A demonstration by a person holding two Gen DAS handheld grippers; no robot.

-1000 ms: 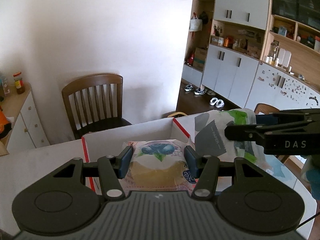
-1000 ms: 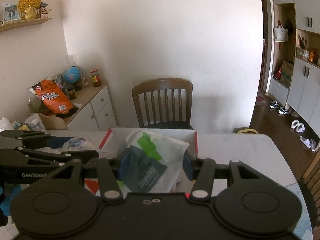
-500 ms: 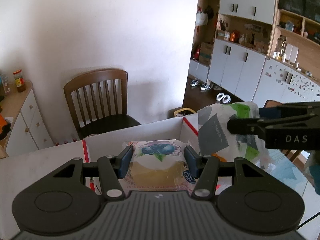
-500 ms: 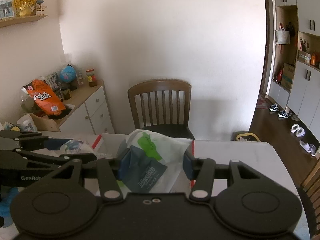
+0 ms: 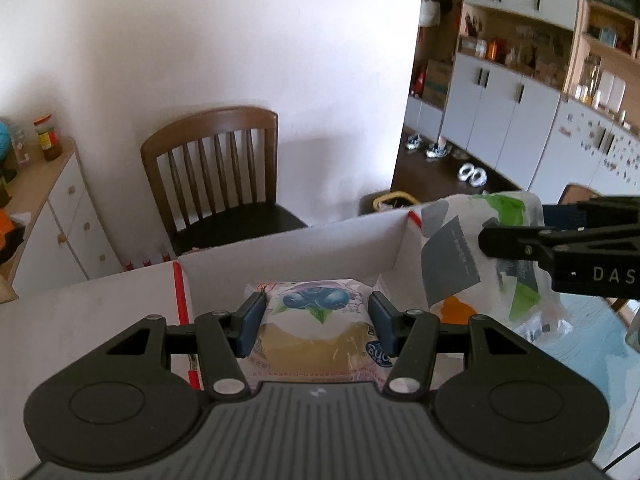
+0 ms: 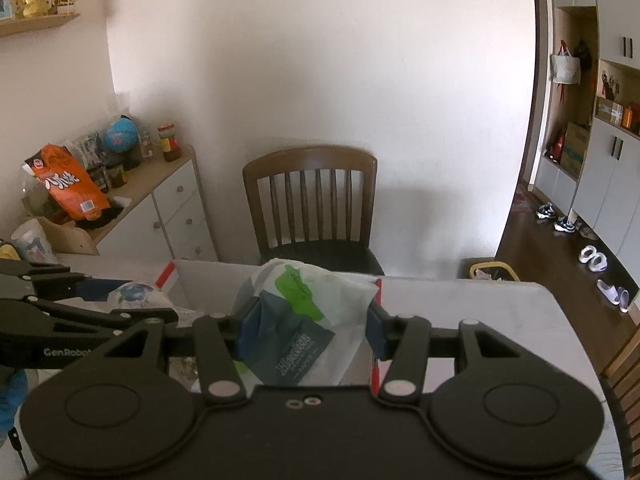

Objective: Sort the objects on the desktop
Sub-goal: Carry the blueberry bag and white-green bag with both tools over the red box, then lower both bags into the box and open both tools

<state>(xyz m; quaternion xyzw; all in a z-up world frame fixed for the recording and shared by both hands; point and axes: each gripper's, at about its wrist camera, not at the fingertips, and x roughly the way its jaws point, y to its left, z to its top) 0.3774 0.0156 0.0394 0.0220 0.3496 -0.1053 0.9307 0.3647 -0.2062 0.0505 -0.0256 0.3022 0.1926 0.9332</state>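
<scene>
My left gripper (image 5: 316, 322) is shut on a blueberry bread packet (image 5: 316, 328), a clear wrapper with a blueberry picture, held over the open white cardboard box (image 5: 288, 258) with red tape. My right gripper (image 6: 308, 326) is shut on a white tissue pack (image 6: 316, 316) with green and grey print, held above the far part of the same box (image 6: 208, 284). In the left wrist view the tissue pack (image 5: 472, 256) and the right gripper's fingers (image 5: 560, 248) hang at the box's right edge. The left gripper's fingers (image 6: 80, 312) show at the left of the right wrist view.
A brown wooden chair (image 5: 216, 172) stands behind the white table (image 6: 460, 308). A white drawer cabinet (image 6: 160, 208) at the left carries an orange snack bag (image 6: 68, 184), a globe and jars. A wall of cupboards (image 5: 520, 92) and shoes on the floor lie to the right.
Both grippers have moved forward and a little down with their packets, closer to the box and the chair. Neither grip has changed.
</scene>
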